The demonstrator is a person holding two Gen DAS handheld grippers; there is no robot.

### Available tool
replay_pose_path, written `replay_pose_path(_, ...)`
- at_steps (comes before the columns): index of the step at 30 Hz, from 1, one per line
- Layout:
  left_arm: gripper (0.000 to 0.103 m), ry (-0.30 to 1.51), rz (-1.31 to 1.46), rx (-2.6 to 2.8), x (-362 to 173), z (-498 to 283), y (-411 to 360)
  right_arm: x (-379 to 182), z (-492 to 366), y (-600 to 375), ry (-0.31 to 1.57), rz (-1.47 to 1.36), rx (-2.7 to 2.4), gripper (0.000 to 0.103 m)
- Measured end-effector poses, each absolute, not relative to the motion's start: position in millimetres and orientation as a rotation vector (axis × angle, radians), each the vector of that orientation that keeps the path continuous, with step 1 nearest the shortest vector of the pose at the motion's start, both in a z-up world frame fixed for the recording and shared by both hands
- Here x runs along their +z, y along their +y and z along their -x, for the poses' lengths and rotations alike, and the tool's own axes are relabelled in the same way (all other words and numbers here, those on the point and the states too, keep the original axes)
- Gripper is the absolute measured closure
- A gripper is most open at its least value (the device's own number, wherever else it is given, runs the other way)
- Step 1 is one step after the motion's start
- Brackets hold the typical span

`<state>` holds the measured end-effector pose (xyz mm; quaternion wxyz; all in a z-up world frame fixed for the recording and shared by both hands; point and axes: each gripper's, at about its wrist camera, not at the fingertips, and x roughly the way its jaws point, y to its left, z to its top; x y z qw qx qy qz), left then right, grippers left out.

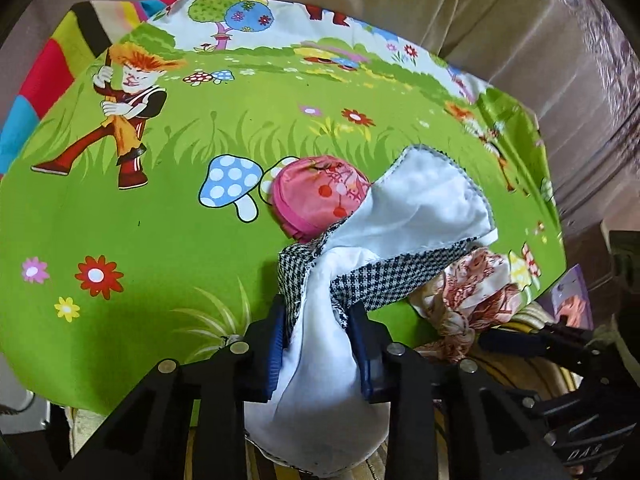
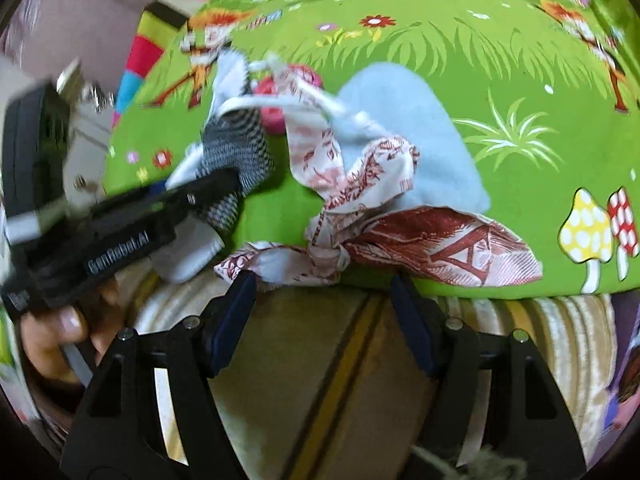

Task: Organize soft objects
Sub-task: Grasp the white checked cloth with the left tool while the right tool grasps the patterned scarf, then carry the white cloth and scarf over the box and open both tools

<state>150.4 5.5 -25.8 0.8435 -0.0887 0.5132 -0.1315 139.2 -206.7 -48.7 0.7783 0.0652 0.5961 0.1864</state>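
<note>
Soft cloths on the cartoon sheet, left tool gripping one.

My left gripper is clamped on the checked-and-white cloth, which drapes over a pink rolled cloth on the green cartoon sheet. My right gripper has its jaws apart, just beside the knotted red-print cloth at the sheet's near edge. Beige sofa cushions rise behind; striped upholstery lies below.

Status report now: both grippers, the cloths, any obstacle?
Left gripper shut on white cloth. Right gripper open, empty, near red-print cloth. Pink cloth beside white one. No obstacle seen.
</note>
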Motion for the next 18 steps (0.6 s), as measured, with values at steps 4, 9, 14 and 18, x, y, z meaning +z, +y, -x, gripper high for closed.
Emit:
replay_pose_path(4, 0.073, 1.066, 0.245, -0.271, -26.4, -152.3, 14.8, -51.1, -144.4, -209.3, 1.286, -0.221, 0.379, 0.03)
replay_pose_path(9, 0.073, 1.04, 0.31, -0.256, -26.0, -151.7, 27.0, -58.1, -153.4, -208.0, 1.298, -0.275, 0.341, 0.03)
replay_pose_path(14, 0.073, 1.03, 0.335, -0.25, -26.8, -150.3, 31.1, -59.9, -160.0, -197.2, 1.299, -0.278, 0.302, 0.046)
replay_pose_path(18, 0.073, 1.026, 0.338, -0.245, -27.5, -150.6, 31.8, -64.7, -164.9, -193.7, 1.304, -0.251, 0.276, 0.069)
